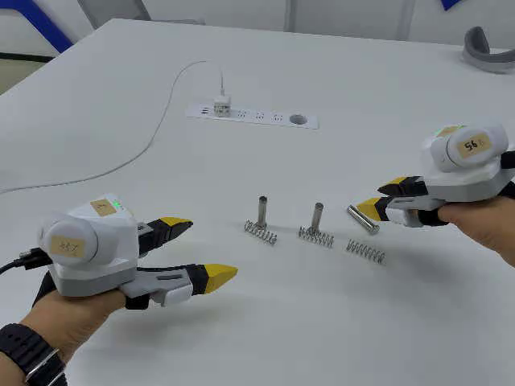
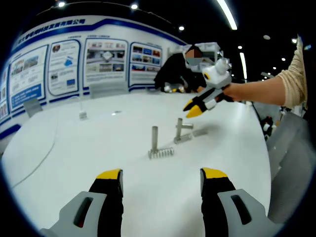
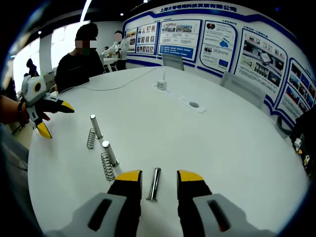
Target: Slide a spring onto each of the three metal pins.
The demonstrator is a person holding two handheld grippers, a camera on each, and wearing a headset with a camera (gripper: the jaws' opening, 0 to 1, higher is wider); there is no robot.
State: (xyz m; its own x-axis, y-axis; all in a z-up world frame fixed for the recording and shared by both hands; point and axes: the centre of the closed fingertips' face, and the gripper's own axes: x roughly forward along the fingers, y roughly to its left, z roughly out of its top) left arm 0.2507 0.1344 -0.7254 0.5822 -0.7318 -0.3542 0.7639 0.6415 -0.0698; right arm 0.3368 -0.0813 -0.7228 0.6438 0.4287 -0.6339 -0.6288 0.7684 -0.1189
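On the white table (image 1: 121, 88) two pins stand upright side by side: the left pin (image 1: 262, 211) and the middle pin (image 1: 317, 217). The third pin (image 1: 362, 219) lies flat on its side, just to the right of the middle one.

Three springs lie flat on the table and none of them is on a pin. The first spring (image 1: 261, 232) lies at the foot of the left pin. The second spring (image 1: 315, 237) lies at the foot of the middle pin. The third spring (image 1: 365, 252) lies just in front of the lying pin, apart from it.

The right gripper (image 1: 380, 195) is low over the table with its jaws apart, holding nothing. In the right gripper view the third pin lies between its two yellow tips, pointing along the jaws. There seems to be a small gap on each side, but I cannot tell for sure whether a tip touches the pin.

The left gripper (image 1: 197, 249) is held near the front left of the table, well apart from the pins. Its jaws are spread wide and hold nothing. In the left gripper view it points toward the left pin and the first spring.

Farther back on the table there is a power strip (image 1: 253, 115) with a white plug (image 1: 221, 103) in it, and a cable (image 1: 153, 137) runs from the plug to the left.
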